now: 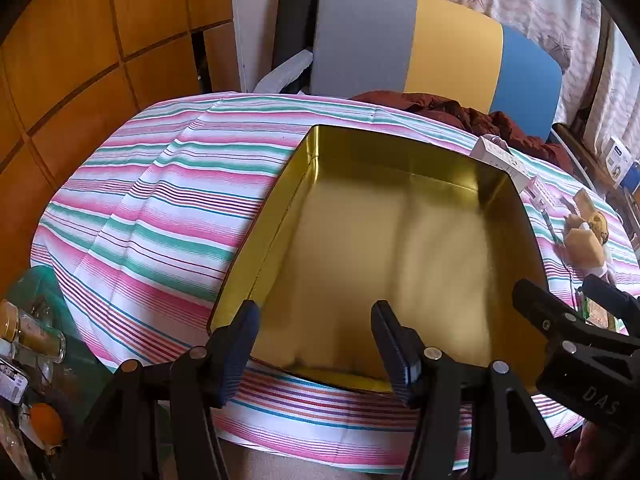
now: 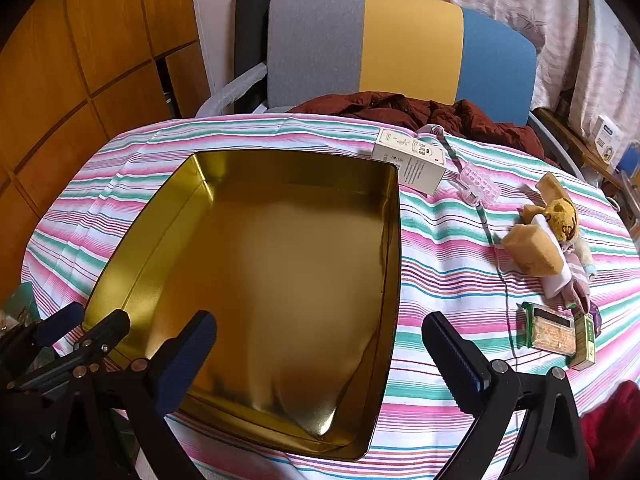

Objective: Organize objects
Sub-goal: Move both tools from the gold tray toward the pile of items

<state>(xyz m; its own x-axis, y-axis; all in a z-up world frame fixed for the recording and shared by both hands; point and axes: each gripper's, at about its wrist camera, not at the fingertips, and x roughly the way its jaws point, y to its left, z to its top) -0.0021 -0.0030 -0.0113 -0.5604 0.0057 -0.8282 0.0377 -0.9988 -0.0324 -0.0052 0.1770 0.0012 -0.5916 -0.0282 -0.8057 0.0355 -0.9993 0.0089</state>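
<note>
Both the left tongs (image 1: 320, 344) and right tongs (image 2: 320, 354) gape apart, holding nothing, over the near edge of the gold tin (image 2: 280, 260); beyond the right tongs' right finger lie sponges (image 2: 534, 254) on the bench (image 2: 440, 280)

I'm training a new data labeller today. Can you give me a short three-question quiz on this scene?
1. True or false: the gold tin already holds items.
2. Which lies nearest the tin's far right corner: A sponges, B white carton, C green packet?
3. What is the state of the left gripper and right gripper?

Key: 1 false, it holds nothing. 2 B. 3 both open, holding nothing.
</note>
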